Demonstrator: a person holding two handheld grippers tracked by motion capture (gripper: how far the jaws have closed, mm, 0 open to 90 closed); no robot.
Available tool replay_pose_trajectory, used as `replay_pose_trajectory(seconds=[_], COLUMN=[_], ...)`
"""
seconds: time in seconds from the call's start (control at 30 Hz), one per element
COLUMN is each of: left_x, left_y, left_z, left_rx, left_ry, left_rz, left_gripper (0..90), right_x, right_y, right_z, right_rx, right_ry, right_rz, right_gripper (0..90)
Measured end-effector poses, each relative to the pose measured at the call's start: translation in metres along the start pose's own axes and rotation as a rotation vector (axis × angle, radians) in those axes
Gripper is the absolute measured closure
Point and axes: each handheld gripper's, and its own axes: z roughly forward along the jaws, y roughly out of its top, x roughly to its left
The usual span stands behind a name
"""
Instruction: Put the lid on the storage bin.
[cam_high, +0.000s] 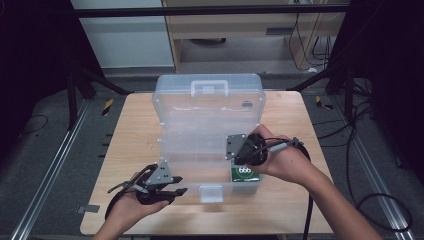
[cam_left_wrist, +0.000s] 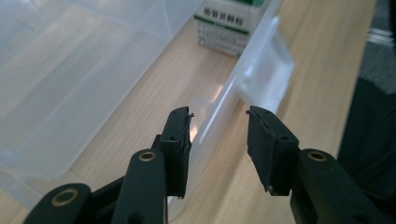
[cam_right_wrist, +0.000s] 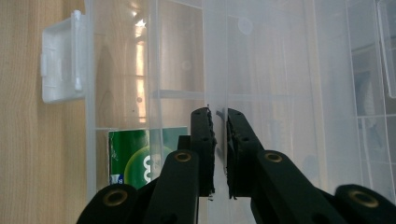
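Observation:
A clear plastic storage box (cam_high: 165, 150) lies open on the wooden table (cam_high: 135, 125), its lid (cam_high: 210, 100) folded back on the far side. A green carton (cam_high: 245, 173) sits in the base's front right corner. My left gripper (cam_high: 179, 185) is at the box's front left, open. In the left gripper view its jaws (cam_left_wrist: 218, 114) straddle the front wall (cam_left_wrist: 210, 116), with the latch (cam_left_wrist: 271, 70) and the carton (cam_left_wrist: 229, 23) beyond. My right gripper (cam_high: 232, 152) hovers over the base's right part. Its jaws (cam_right_wrist: 217, 114) stand nearly together, a thin slit between them, above the clear hinge band (cam_right_wrist: 215, 56), beside the carton (cam_right_wrist: 140, 156).
The white latch (cam_high: 211, 192) hangs at the middle of the box's front wall, also the latch (cam_right_wrist: 60, 63) in the right gripper view. Bare table lies left and right of the box. Metal rails (cam_high: 55, 165) and cables (cam_high: 360, 150) run on the floor either side.

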Motion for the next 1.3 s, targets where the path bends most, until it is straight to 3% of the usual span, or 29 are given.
replay_pose_trajectory(seconds=[0.2,0.3,0.4,0.63,0.83,1.3], left_x=[-0.005,-0.004,0.007,0.034,0.051,0.084], left_y=[0.001,0.002,0.004,0.006,0.015,0.044], left_z=[-0.032,-0.042,-0.057,-0.075,-0.087,-0.086], left_rx=[-0.082,-0.097,-0.113,-0.152,-0.178,-0.231], left_ry=[-0.023,-0.008,0.021,0.04,0.089,0.093], left_rz=[-0.035,-0.038,-0.064,-0.147,-0.187,-0.264], left_gripper=[67.1,71.5,79.4,89.4,89.9,89.9], right_x=[0.001,0.001,0.001,0.003,0.005,0.008], right_y=[-0.001,-0.001,0.0,-0.001,-0.002,-0.003], right_z=[0.0,0.0,0.0,0.0,0.0,0.0], right_rx=[-0.001,-0.001,-0.001,-0.004,-0.006,-0.01], right_ry=[-0.003,-0.003,-0.007,-0.008,-0.008,-0.015], right_rz=[0.002,0.002,0.001,0.002,0.004,0.002], right_gripper=[82.9,82.9,82.8,82.8,82.7,82.4])
